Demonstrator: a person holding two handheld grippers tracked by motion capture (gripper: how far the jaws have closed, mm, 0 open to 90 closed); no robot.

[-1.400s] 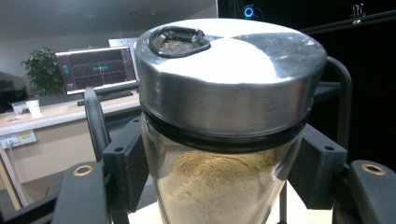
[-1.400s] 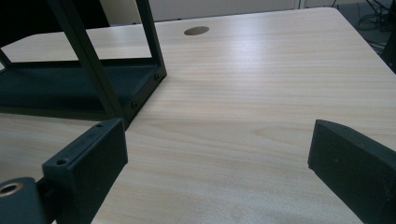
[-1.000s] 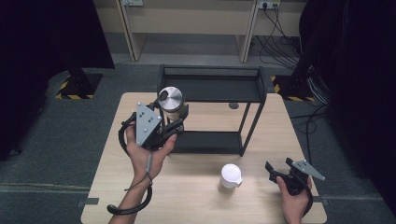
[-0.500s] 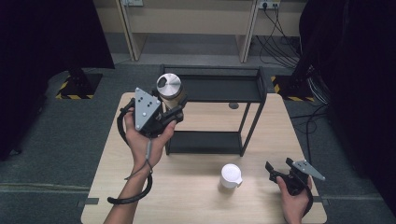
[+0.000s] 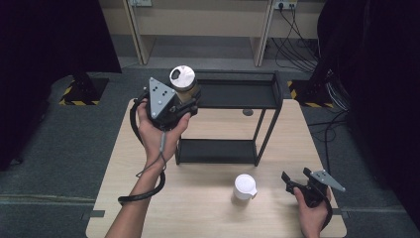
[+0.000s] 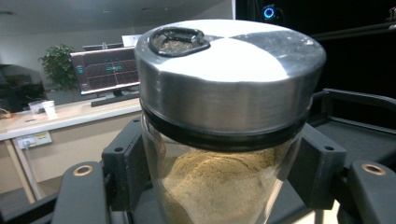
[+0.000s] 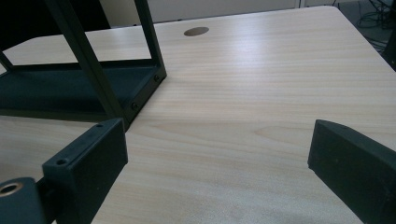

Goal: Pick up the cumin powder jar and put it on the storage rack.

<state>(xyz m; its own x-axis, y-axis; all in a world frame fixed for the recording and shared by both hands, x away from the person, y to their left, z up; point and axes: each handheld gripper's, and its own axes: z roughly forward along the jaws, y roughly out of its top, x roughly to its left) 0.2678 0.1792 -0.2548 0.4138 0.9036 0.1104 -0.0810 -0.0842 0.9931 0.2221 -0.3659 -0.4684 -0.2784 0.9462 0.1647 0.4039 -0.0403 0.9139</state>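
A glass jar (image 5: pixel 183 86) of tan powder with a silver lid is held in the air at the left end of the black two-shelf rack (image 5: pixel 257 94), about level with its top shelf. My left gripper (image 5: pixel 186 102) is shut on the jar's glass body. In the left gripper view the jar (image 6: pixel 224 116) stands upright between the black pads (image 6: pixel 128 163), and its lid has a small open spout. My right gripper (image 5: pixel 290 180) rests low at the table's near right corner. Its jaws (image 7: pixel 219 163) stand open over bare wood.
A white lidded cup (image 5: pixel 244 187) stands on the wooden table (image 5: pixel 208 208) in front of the rack, left of my right gripper. The rack's lower shelf (image 7: pixel 56 93) and a front leg are near my right gripper. A round cable hole (image 7: pixel 196 31) lies behind.
My left hand has lifted the jar and carried it farther from me, toward the rack's top shelf. The right gripper has stayed where it was.
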